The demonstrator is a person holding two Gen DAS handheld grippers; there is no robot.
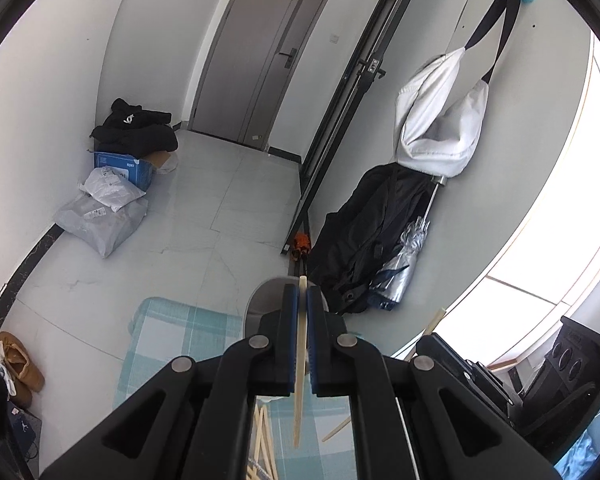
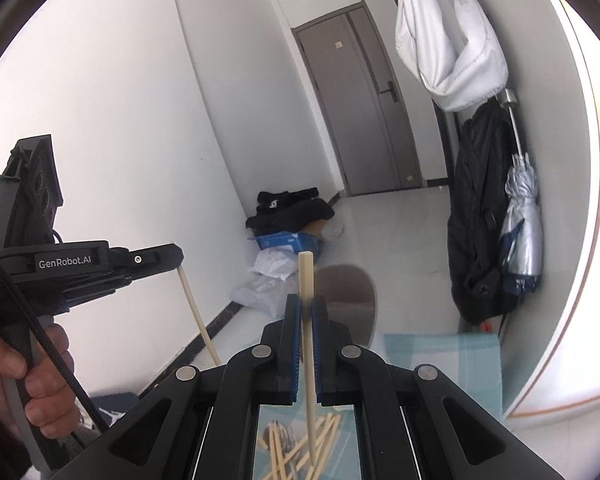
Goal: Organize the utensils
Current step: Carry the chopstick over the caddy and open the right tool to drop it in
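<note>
My left gripper (image 1: 302,292) is shut on a pale wooden chopstick (image 1: 300,360) that runs upright between its blue pads. My right gripper (image 2: 306,304) is shut on another wooden chopstick (image 2: 307,320), also upright, its top end above the fingertips. A pile of several loose chopsticks (image 2: 296,444) lies below on the teal checked cloth (image 2: 440,364); some show in the left wrist view (image 1: 262,440). The left gripper with its chopstick (image 2: 198,312) appears at the left of the right wrist view, held by a hand. Both grippers are lifted above the table.
A round grey stool (image 2: 348,292) stands beyond the table edge. Bags and a blue box (image 1: 120,168) lie by the far wall. A black coat and a folded umbrella (image 2: 520,216) hang at the right. A grey door (image 1: 256,52) is at the back.
</note>
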